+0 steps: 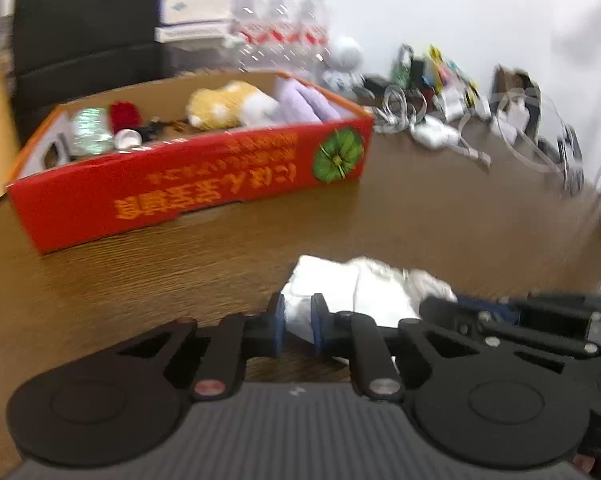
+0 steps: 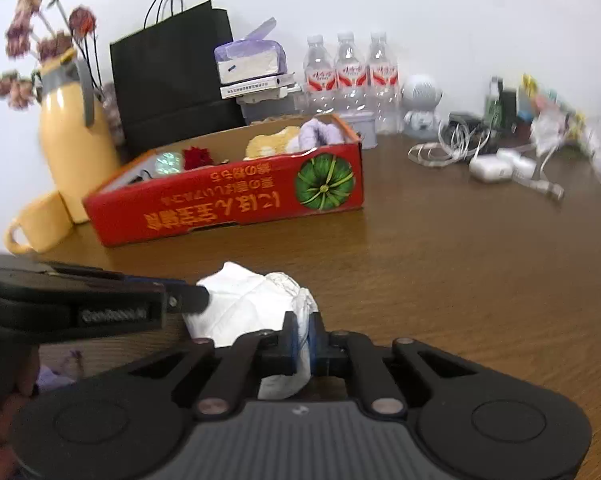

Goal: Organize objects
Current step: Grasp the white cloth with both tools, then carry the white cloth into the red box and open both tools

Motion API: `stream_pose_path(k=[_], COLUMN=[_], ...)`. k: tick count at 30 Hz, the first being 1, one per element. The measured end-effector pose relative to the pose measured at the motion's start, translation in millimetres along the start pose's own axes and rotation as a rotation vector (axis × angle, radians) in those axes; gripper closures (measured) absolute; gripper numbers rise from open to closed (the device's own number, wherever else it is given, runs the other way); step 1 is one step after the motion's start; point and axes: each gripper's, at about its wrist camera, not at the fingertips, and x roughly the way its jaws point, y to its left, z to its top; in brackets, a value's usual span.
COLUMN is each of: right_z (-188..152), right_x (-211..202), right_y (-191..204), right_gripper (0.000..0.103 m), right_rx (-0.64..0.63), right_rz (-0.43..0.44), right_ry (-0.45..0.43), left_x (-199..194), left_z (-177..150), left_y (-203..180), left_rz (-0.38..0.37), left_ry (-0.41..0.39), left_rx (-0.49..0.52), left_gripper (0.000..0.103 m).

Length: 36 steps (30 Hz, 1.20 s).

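A crumpled white cloth [image 1: 360, 288] lies on the brown table in front of both grippers; it also shows in the right wrist view [image 2: 244, 304]. My left gripper [image 1: 298, 322] is shut on its left end. My right gripper [image 2: 303, 342] is shut on its right end. Each gripper shows in the other's view, the right one [image 1: 512, 316] and the left one [image 2: 100, 300]. Beyond stands a red cardboard box [image 1: 188, 192], also in the right wrist view [image 2: 228, 204], holding a yellow plush toy [image 1: 224, 106], a purple item [image 1: 304, 102], a red item and a shiny round item.
At the back stand a black paper bag [image 2: 172, 72], a yellow flask with dried flowers [image 2: 72, 132], a yellow mug [image 2: 40, 222], three water bottles [image 2: 350, 76], a small white robot figure [image 2: 420, 108], and cables with chargers [image 2: 492, 166] at the right.
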Motion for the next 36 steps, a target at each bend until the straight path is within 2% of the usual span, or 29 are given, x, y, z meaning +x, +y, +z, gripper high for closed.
stream_pose_path(k=[3,6,9,12,16,18,21,23,25,26,28,29,30,32,34,36], right_z=[4.9,24.5,63.2,113.2,160.7,171.3,171.2,166.4,165.2,164.3,164.3,167.5,172.5,182.0,190.9,197.2], right_x=[-20.7,-44.8,-43.5,-13.8,60.7,103.8,154.7,172.9,180.9,178.2,170.7,164.2,158.7,141.8,120.4,96.8], right_y=[-0.4,10.4,24.0,36.5,54.1,66.9,79.5,81.0,81.9,82.3,80.8,77.2,75.7,71.5,68.1,70.2], right_gripper=[0.099,0.099,0.099,0.099,0.099,0.099,0.098,0.098,0.093,0.09,0.076,0.067,0.062,0.056,0.054,0.05], right_rx=[0.034,-0.005,-0.08,-0.113,-0.075,-0.097,-0.143,-0.169,-0.167,-0.179,-0.187,-0.165,-0.145,-0.117,-0.1,-0.116], right_rz=[0.059,0.128,0.171,0.204,0.231,0.194,0.185,0.181,0.159,0.161,0.203,0.222,0.22,0.207,0.213,0.198], right_ry=[-0.027,-0.088,-0.13,-0.158,-0.101,-0.041,0.074,0.106,0.146,0.141,0.136,0.113,0.082,0.022,-0.032,-0.09], left_x=[-32.0,-65.9,-81.5,-71.3,-26.3,0.4,30.5,43.4,47.5,46.9,42.1,38.3,30.2,16.8,3.6,-16.7], left_z=[-4.8,2.9,33.7,72.9,109.5,114.4,113.2,107.3,108.0,108.7,111.2,113.2,114.6,117.2,121.4,124.5], left_y=[1.5,9.4,30.8,58.7,104.3,127.9,150.2,153.2,143.5,141.7,143.6,146.1,146.7,144.3,139.1,129.3], left_rz=[-0.006,0.001,-0.001,0.038,0.107,0.134,0.174,0.168,0.193,0.19,0.155,0.156,0.168,0.183,0.183,0.203], left_ry=[-0.071,-0.158,-0.22,-0.248,-0.206,-0.18,-0.096,-0.047,-0.037,-0.032,-0.036,-0.055,-0.085,-0.129,-0.155,-0.196], left_rx=[-0.032,-0.064,-0.091,-0.122,-0.253,-0.333,-0.39,-0.392,-0.321,-0.316,-0.333,-0.343,-0.342,-0.319,-0.294,-0.256], left_gripper=[0.09,0.09,0.09,0.09,0.09,0.09,0.09,0.089,0.088,0.085,0.076,0.064,0.051,0.04,0.039,0.033])
